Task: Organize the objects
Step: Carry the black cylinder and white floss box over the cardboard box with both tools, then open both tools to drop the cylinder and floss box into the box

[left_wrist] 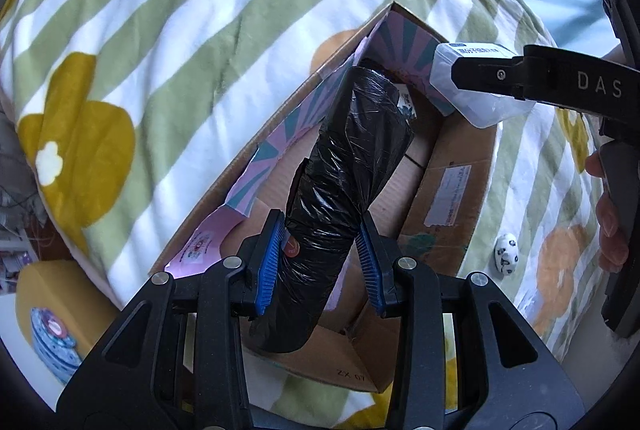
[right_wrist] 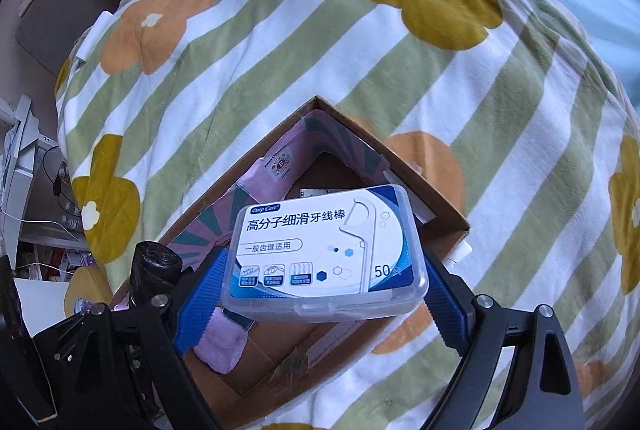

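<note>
Left hand-held gripper (left_wrist: 320, 262) clamps a black bag roll (left_wrist: 348, 166) — right hand-held gripper (right_wrist: 320, 294) grips a floss-pick case (right_wrist: 324, 250) — over the cardboard box (left_wrist: 452, 166).

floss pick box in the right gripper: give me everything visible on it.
The floss pick box is a clear, rounded rectangular plastic case with a blue-and-white label showing a floss pick drawing, Chinese text, "Deep Care" and "50". Lid looks closed. It lies roughly flat, label up, clamped by its two short ends between the right gripper's blue fingers, held above the open cardboard box.
</note>
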`<state>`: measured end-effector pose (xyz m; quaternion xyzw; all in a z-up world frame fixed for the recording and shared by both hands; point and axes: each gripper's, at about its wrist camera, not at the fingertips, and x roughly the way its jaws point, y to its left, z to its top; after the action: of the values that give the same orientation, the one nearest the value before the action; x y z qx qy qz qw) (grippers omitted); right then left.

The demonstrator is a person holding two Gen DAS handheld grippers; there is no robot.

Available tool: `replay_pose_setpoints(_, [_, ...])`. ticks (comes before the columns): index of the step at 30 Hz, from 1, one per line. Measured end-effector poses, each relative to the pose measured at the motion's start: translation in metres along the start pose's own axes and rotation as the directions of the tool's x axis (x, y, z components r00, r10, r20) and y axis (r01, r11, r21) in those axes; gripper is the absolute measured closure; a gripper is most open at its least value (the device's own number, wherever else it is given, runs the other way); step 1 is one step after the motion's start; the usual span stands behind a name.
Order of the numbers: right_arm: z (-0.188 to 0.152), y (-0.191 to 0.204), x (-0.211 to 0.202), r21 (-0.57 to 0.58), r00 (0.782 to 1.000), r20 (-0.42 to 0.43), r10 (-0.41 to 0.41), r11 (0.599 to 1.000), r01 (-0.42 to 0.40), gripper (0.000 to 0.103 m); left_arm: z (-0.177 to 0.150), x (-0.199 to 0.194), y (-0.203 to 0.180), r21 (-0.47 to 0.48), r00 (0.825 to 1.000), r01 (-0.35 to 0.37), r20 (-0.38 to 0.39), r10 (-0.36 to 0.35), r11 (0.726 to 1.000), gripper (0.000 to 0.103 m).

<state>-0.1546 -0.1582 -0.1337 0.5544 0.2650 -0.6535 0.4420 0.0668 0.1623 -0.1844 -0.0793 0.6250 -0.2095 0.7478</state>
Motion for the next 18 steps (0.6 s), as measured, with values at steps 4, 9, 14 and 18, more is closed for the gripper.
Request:
replay_pose_setpoints(4, [0.008,-0.001,0.027,0.003,0.999,-0.040,0.017,1.000,-0.017,0.014,0.004,0.026,-0.002,-0.021,0.999,-0.017,-0.029,0.017,1.000,0.070])
replay_pose_setpoints(9, [0.014,-0.004,0.052,0.032,0.996,-0.080,0.040,0.999,-0.038,0.014,0.011,0.050,-0.004,-0.034,0.997,-0.043,-0.069,0.040,0.999,0.070])
replay_pose_setpoints(14, [0.017,-0.004,0.061,0.056,0.994,-0.090,0.054,0.997,-0.049,0.014,0.014,0.059,-0.004,-0.049,0.995,-0.061,-0.083,0.057,0.997,0.070])
replay_pose_setpoints(18, [0.020,-0.005,0.063,0.076,0.994,-0.090,0.059,0.996,-0.052,0.013,0.013,0.056,-0.009,-0.043,0.993,-0.096,-0.074,0.093,0.994,0.068])
